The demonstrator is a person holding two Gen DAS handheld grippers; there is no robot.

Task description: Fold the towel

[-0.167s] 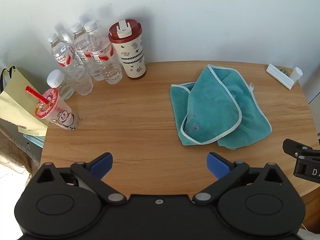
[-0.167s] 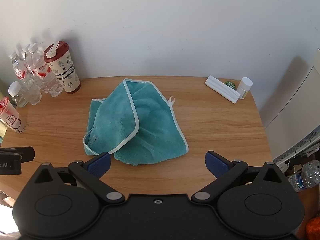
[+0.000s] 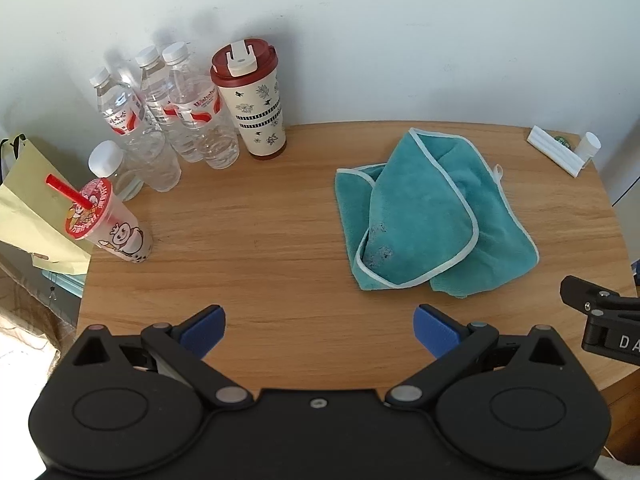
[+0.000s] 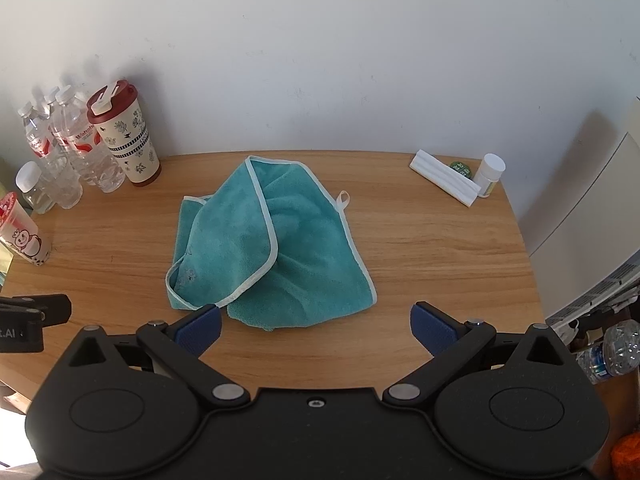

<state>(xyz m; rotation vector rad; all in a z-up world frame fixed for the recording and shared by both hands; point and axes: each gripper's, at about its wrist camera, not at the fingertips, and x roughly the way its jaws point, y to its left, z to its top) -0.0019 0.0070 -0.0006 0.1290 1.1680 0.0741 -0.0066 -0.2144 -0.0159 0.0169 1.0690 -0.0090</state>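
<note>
On the wooden tabletop, which fills most of both views, a teal towel with pale piping lies crumpled near the middle, one flap folded loosely over the rest and a small hanging loop sticking out at its far right edge. Both claws sit above the near edge of the tabletop, clear of the cloth. The left claw is spread wide and grasps nothing, with the towel ahead and to its right. The right claw is likewise released and empty; its left blue pad overlaps the towel's near edge in the picture, though contact cannot be judged. At the far left, against the white wall, stands a cluster of clear water bottles, and just beside them a cream tumbler with a dark red lid. Nearer the left edge is a plastic cup with a red straw. At the far right corner lie a white ribbed strip and a small white vial.
</note>
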